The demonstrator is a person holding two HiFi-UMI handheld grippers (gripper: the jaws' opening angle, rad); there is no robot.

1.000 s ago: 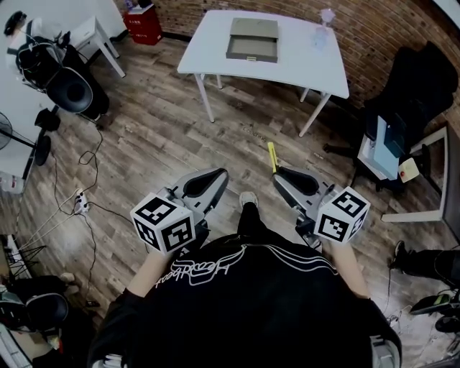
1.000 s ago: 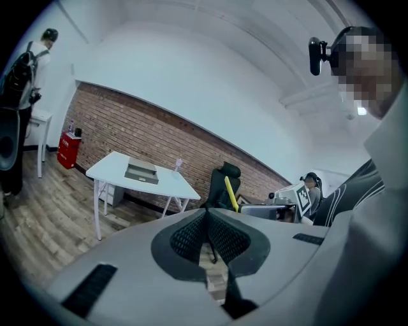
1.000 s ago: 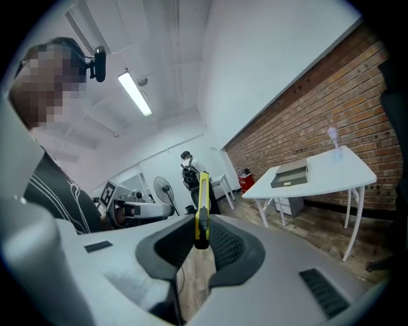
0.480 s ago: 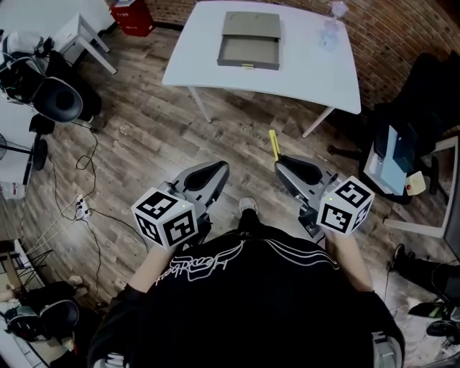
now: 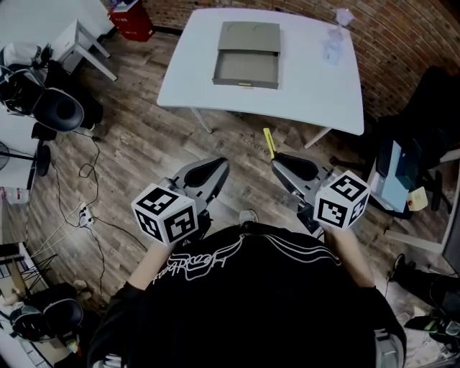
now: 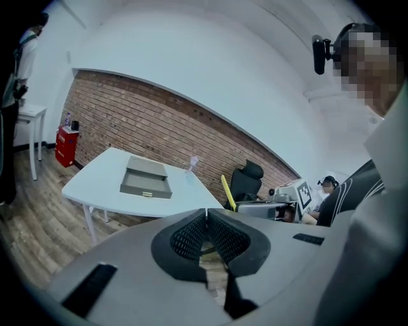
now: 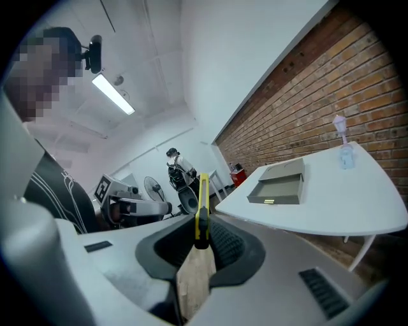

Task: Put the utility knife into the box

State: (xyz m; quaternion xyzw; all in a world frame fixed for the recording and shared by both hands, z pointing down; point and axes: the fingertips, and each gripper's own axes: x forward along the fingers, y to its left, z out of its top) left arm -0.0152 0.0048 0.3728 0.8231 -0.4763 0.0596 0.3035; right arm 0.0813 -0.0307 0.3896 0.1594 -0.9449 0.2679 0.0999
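Observation:
A yellow utility knife (image 5: 269,143) (image 7: 202,207) sticks out forward from my right gripper (image 5: 279,162) (image 7: 201,239), whose jaws are shut on its handle. The knife also shows in the left gripper view as a yellow strip (image 6: 227,192). My left gripper (image 5: 215,167) (image 6: 206,224) is shut with nothing between its jaws. Both are held over the wooden floor, short of the white table (image 5: 302,86). On that table lies the grey box (image 5: 244,68) (image 6: 145,184) (image 7: 278,189), pulled open like a drawer, its inside bare.
A small plastic bottle (image 5: 333,44) and crumpled wrap stand at the table's far right. A black office chair (image 5: 431,108) and a side table with a blue item (image 5: 399,180) are to the right. A red bin (image 5: 128,20), stool and cables lie to the left.
The table and the box have come closer and lower in the head view as the person walks toward them. Both grippers keep their pose, and the knife stays held.

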